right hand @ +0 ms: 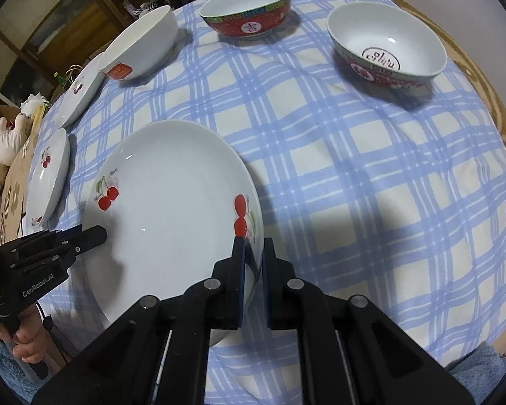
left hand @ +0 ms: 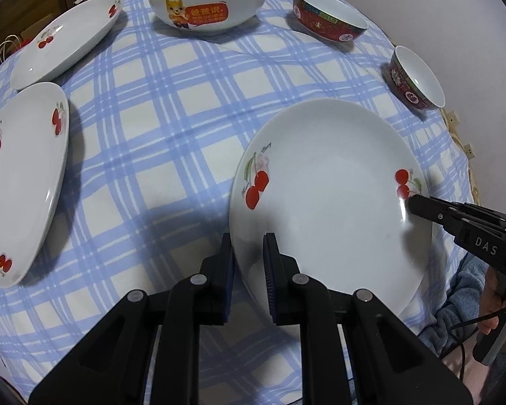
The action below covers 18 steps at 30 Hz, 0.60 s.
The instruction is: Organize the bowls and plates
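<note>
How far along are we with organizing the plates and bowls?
Nothing is stacked yet. Left gripper and right gripper each clamp opposite rims of the near cherry plate. Two more cherry plates and three bowls sit separately.

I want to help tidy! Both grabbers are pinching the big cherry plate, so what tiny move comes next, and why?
Probably lift the big cherry plate a little, kept level. The left gripper and right gripper each straddle opposite rims, so it looks ready to be carried toward the other cherry plates.
</note>
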### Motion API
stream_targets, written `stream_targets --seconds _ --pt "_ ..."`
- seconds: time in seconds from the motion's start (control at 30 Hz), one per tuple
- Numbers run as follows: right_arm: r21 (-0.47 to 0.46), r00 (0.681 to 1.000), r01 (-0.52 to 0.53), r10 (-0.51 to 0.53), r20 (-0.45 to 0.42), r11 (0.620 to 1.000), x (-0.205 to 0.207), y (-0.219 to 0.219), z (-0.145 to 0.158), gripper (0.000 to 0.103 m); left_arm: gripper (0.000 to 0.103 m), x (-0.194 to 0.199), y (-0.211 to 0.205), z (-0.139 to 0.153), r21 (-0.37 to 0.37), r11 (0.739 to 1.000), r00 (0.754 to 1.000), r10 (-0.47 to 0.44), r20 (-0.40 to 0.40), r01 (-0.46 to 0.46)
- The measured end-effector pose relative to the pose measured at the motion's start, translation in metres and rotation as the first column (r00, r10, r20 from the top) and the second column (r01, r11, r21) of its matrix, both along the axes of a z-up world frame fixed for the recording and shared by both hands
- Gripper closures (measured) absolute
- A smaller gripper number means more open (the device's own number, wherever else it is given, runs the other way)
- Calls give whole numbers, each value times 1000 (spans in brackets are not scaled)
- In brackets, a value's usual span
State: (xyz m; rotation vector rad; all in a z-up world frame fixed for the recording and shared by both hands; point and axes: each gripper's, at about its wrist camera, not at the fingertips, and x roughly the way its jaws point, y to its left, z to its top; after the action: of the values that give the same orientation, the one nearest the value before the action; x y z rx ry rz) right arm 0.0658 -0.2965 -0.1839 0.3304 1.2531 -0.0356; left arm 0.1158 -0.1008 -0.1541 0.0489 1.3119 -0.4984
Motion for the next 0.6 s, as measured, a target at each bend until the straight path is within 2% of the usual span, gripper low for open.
stream_targets --seconds 0.27,0.43,0.6 --pt "-29 1000 -18 18 1 999 -3 3 3 93 87 -1 -1 0 7 1000 1000 -5 -11 5" --pt "-32 1000 -20 20 -5 999 -1 4 1 93 87 -3 -6 -2 40 999 1000 -20 7 20" --pt "-51 1000 -27 26 -3 998 0 8 1 92 87 2 -5 -5 23 1000 1000 -12 -9 12"
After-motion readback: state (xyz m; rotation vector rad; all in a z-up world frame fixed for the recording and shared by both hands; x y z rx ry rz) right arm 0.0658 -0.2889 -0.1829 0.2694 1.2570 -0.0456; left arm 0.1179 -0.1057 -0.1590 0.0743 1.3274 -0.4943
